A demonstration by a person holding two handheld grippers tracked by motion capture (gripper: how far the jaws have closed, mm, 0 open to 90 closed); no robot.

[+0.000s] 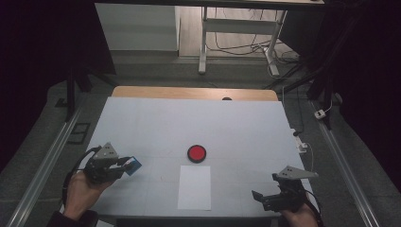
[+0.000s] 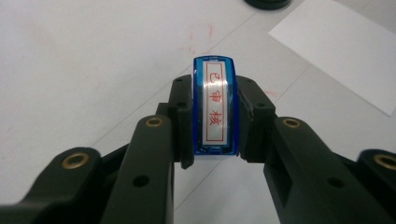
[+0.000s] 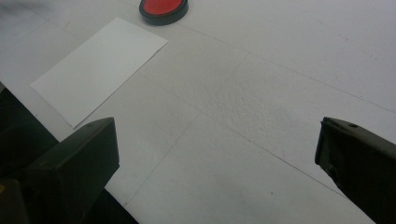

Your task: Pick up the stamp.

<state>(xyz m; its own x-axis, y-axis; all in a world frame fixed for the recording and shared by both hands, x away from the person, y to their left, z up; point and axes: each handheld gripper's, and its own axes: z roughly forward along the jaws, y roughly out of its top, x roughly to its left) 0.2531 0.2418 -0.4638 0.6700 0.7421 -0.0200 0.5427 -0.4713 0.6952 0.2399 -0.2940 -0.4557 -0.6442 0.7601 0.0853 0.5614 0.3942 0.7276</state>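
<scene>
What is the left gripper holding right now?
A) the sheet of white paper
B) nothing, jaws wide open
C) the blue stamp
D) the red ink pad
C: in the left gripper view the left gripper has its jaws shut on the blue stamp, while the white paper and red ink pad lie on the table.

Grey floor (image 1: pixel 156 71), white desk frame (image 1: pixel 236 28), dim

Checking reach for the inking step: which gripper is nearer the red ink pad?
Left. The left gripper, clamped on the blue stamp, sits left of and slightly nearer the person than the red ink pad. The right gripper is open, farther off by the table's near right edge.
</scene>
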